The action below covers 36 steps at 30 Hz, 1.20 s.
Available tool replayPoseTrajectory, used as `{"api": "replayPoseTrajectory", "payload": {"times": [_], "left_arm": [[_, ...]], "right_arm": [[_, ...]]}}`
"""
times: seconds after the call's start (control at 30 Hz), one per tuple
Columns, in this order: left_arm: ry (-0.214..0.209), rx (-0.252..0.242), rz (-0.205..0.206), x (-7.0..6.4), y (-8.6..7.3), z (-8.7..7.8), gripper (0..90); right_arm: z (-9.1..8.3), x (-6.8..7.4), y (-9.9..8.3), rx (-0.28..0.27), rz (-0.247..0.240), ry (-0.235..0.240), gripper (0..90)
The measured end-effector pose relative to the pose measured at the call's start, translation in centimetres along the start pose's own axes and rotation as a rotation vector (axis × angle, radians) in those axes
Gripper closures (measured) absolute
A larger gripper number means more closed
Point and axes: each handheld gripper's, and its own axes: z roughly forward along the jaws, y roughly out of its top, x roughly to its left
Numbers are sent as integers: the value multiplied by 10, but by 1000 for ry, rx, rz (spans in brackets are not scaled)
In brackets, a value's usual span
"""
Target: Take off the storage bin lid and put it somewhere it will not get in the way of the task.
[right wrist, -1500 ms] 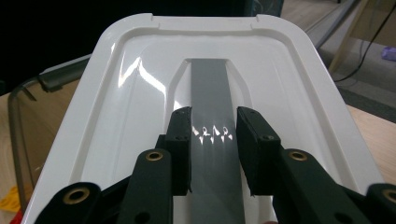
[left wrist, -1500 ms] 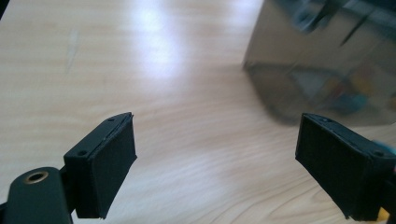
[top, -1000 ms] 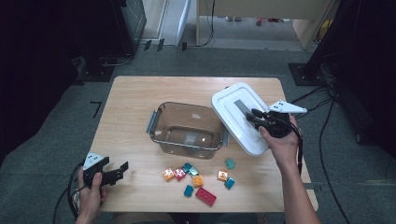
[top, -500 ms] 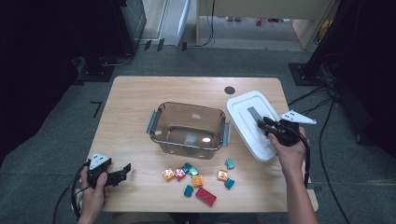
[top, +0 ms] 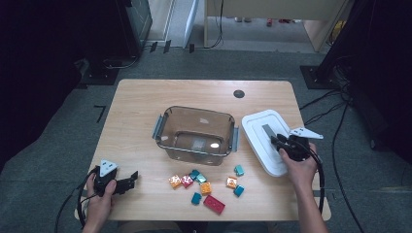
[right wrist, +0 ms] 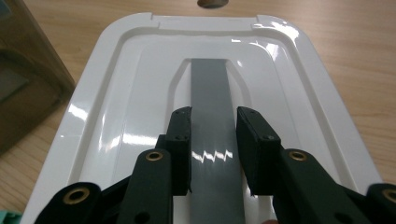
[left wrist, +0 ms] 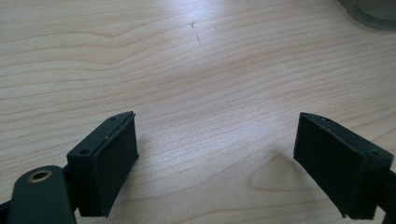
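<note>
The right tool (right wrist: 213,151) sits closed on the grey handle (right wrist: 211,100) of the lid (top: 265,141), which lies flat on the tabletop (top: 141,107) at 3 o'clock from the bin (top: 197,133). White, glossy, rigid plastic: probably light, slippery; the raised handle looks the best hold. The left tool (left wrist: 215,163) hangs open, empty.

We hold our left gripper (top: 127,181) at the lower left of the high view, jaws spread wide, our right gripper (top: 277,141) at mid-right, jaws closed around a grey handle (right wrist: 212,121), forearms entering from the bottom.
</note>
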Motion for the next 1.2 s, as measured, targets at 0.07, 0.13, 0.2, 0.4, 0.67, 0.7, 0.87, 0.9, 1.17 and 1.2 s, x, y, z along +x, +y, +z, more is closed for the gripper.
{"api": "replayPoseTrajectory", "payload": {"times": [0.07,0.13,0.2,0.4,0.67,0.7,0.87,0.9,1.17,1.2], "left_arm": [[1,0,3,0,0,0,133],[1,-1,3,-1,0,0,133],[-2,-2,4,-1,0,0,133],[-40,-29,-24,1,2,-3,136],[-61,-36,-15,-3,5,-2,136],[-60,-36,-13,-4,5,-1,136],[-70,-30,-16,-3,4,-1,136],[-71,-28,-15,-3,3,-1,136],[-32,0,26,-8,2,3,136],[-24,1,36,-9,2,3,137]], "right_arm": [[3,3,-3,12,-5,-7,682],[6,5,-6,19,-5,-10,682],[8,5,-8,18,0,-14,682],[16,6,-15,36,4,-23,682],[22,7,-19,58,-7,-51,682],[21,6,-20,56,-8,-55,682],[22,5,-22,58,-4,-63,682],[22,5,-22,55,-4,-65,681],[22,9,-25,47,-19,-78,507],[21,10,-25,43,-26,-85,455]]}}
